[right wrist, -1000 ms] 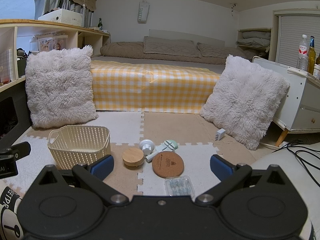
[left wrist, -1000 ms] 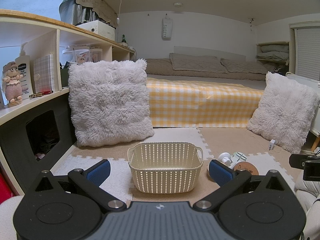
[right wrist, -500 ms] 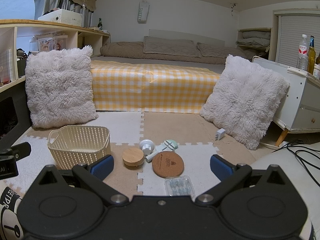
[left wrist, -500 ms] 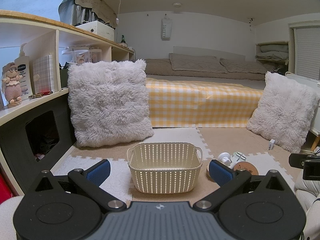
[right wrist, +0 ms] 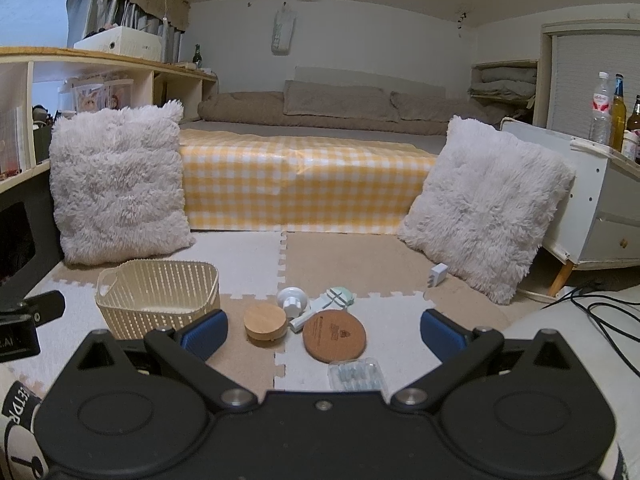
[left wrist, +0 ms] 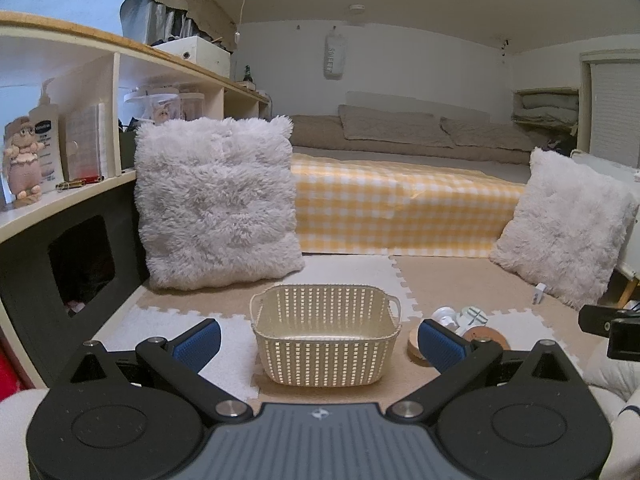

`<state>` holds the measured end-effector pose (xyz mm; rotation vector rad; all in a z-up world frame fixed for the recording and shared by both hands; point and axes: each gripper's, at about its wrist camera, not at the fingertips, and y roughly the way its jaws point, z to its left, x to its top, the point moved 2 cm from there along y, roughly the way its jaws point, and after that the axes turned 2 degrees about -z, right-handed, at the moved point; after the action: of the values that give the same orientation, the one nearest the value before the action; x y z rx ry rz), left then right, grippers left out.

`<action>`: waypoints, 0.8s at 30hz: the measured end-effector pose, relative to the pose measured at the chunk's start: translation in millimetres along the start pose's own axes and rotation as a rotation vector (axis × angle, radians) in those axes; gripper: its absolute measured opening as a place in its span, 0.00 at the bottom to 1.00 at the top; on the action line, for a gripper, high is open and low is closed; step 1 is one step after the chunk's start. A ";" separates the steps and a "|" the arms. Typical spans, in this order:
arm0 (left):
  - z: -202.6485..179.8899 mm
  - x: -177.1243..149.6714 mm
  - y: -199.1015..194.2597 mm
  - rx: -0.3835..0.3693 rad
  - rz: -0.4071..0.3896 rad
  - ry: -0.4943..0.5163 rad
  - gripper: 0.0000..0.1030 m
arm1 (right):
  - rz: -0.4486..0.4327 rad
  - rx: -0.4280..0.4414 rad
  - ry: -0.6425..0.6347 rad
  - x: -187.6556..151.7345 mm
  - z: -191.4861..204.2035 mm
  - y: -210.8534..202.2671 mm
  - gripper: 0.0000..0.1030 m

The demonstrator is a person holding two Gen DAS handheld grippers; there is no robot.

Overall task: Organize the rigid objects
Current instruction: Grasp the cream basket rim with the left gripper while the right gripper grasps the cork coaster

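Foam puzzle mats in cream and tan covered the floor. Both the left gripper and right gripper were held spread wide, nothing between their pads. An empty cream basket was set nearby; right of it lay a wooden lid, a cork coaster and a clear case. Behind the basket a fluffy pillow was propped against a yellow-checked bed.

A home bedroom: a low bed with pillows, fluffy cushions, foam floor mats.
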<state>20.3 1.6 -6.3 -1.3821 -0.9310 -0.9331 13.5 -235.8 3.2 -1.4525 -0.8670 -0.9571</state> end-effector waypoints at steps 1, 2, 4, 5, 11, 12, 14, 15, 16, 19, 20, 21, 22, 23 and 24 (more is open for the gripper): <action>0.2 1.4 0.5 -0.011 -0.004 -0.008 1.00 | -0.003 0.003 0.009 1.3 -1.3 -0.4 1.00; 2.2 3.6 2.1 -0.019 -0.008 -0.014 1.00 | -0.003 0.008 0.021 2.9 -2.9 0.0 1.00; 2.0 9.3 3.4 -0.027 -0.009 -0.012 1.00 | 0.005 0.021 0.049 6.5 -6.7 3.3 1.00; 2.3 12.2 5.7 -0.031 -0.010 -0.012 1.00 | 0.012 0.027 0.063 8.0 -7.9 5.3 1.00; 3.1 35.9 21.4 -0.042 -0.045 -0.016 1.00 | 0.014 0.040 0.088 24.2 -15.3 22.2 1.00; 3.6 40.4 25.6 -0.034 -0.054 -0.011 1.00 | 0.006 0.039 0.080 28.7 -16.1 25.8 1.00; 5.3 51.4 35.5 -0.034 -0.053 -0.016 1.00 | -0.011 0.038 0.069 36.9 -18.1 32.9 1.00; 6.9 56.8 42.3 -0.041 -0.047 -0.023 1.00 | -0.019 0.036 0.065 41.2 -19.7 38.0 1.00; 7.5 60.9 48.0 -0.046 -0.043 -0.025 1.00 | -0.025 0.034 0.062 45.1 -21.8 43.3 1.00; 10.5 75.0 75.7 -0.051 -0.018 -0.013 1.00 | -0.032 0.022 0.057 54.4 -28.4 62.7 1.00; 12.0 78.6 85.2 -0.044 -0.009 -0.020 1.00 | -0.030 0.020 0.059 56.7 -30.4 70.0 1.00; 13.6 81.9 94.3 -0.027 0.002 -0.026 1.00 | -0.026 0.019 0.064 58.5 -33.4 77.6 1.00; 13.9 83.5 101.2 0.001 0.009 -0.025 1.00 | -0.022 0.020 0.069 60.1 -36.1 84.4 1.00; 14.1 86.2 109.0 0.037 0.013 -0.020 1.00 | -0.020 0.022 0.074 61.0 -38.7 91.6 1.00; 14.6 88.8 116.8 0.057 0.006 -0.013 1.00 | -0.021 0.024 0.075 61.1 -40.7 97.0 1.00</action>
<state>161.6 15.3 33.5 -1.3434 -0.9559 -0.8869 122.9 -285.5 22.2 -1.3813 -0.8376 -1.0075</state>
